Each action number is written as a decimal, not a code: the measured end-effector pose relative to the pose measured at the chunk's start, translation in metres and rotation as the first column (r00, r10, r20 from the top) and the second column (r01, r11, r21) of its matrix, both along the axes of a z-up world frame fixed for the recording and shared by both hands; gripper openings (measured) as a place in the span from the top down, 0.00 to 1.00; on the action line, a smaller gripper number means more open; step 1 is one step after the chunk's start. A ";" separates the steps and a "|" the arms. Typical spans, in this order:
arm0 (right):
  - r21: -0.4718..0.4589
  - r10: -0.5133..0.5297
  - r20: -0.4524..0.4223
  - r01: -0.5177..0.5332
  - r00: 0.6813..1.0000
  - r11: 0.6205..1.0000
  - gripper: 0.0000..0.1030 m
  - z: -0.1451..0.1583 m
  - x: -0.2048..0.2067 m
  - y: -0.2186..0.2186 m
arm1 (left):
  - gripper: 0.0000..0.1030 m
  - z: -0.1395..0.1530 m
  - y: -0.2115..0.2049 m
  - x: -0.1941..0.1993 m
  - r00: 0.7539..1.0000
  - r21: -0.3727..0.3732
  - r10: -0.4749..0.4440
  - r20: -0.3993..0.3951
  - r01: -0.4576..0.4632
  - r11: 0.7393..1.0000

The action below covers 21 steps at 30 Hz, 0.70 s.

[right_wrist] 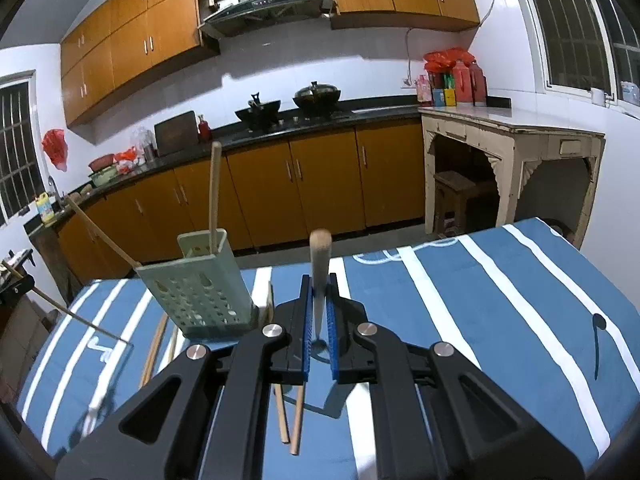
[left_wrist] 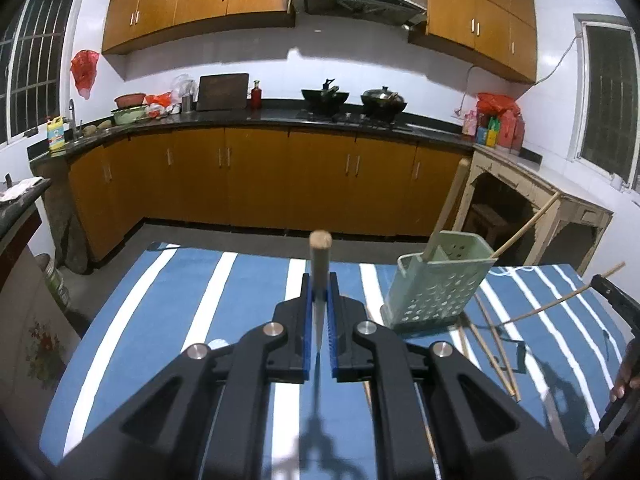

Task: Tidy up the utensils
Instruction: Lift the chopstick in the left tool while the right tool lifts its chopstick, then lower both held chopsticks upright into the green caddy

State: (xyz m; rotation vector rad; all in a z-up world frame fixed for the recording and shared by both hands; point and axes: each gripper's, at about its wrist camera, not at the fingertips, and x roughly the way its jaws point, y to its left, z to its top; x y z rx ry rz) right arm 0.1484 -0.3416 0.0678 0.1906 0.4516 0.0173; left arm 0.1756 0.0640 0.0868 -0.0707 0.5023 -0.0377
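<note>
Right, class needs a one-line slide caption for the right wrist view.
Right tool grips a wooden-handled utensil upright above the striped cloth, right of the green holder.

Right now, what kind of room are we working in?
Most likely a home kitchen. Orange wooden cabinets run under a dark counter with two woks and a range hood above. The work surface is a table with a blue striped cloth.

Two grippers (left_wrist: 319,300) (right_wrist: 319,300) each clamp one chopstick (left_wrist: 320,264) (right_wrist: 319,264), one green holder (left_wrist: 438,284) stands with two sticks (left_wrist: 448,208) inside, and several loose chopsticks (left_wrist: 494,354) lie beside it.
</note>
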 end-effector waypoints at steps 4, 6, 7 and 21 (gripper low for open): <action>-0.007 0.005 0.030 -0.005 1.000 1.000 0.93 0.013 -0.003 0.002 | 0.93 0.012 -0.005 -0.004 0.999 -0.016 -0.031 0.017 0.032 0.999; -0.005 0.018 0.046 -0.018 0.999 1.000 0.93 0.021 -0.006 0.003 | 0.93 0.018 -0.008 -0.005 0.999 -0.021 -0.046 0.023 0.046 0.999; -0.002 0.025 0.051 -0.025 0.998 1.000 0.93 0.025 -0.006 0.004 | 0.93 0.022 -0.010 -0.007 0.998 -0.025 -0.057 0.027 0.058 0.998; 0.020 0.169 0.222 -0.178 0.960 0.984 0.93 0.099 -0.013 0.041 | 0.93 0.085 -0.064 -0.019 0.965 -0.026 -0.233 0.118 0.237 0.971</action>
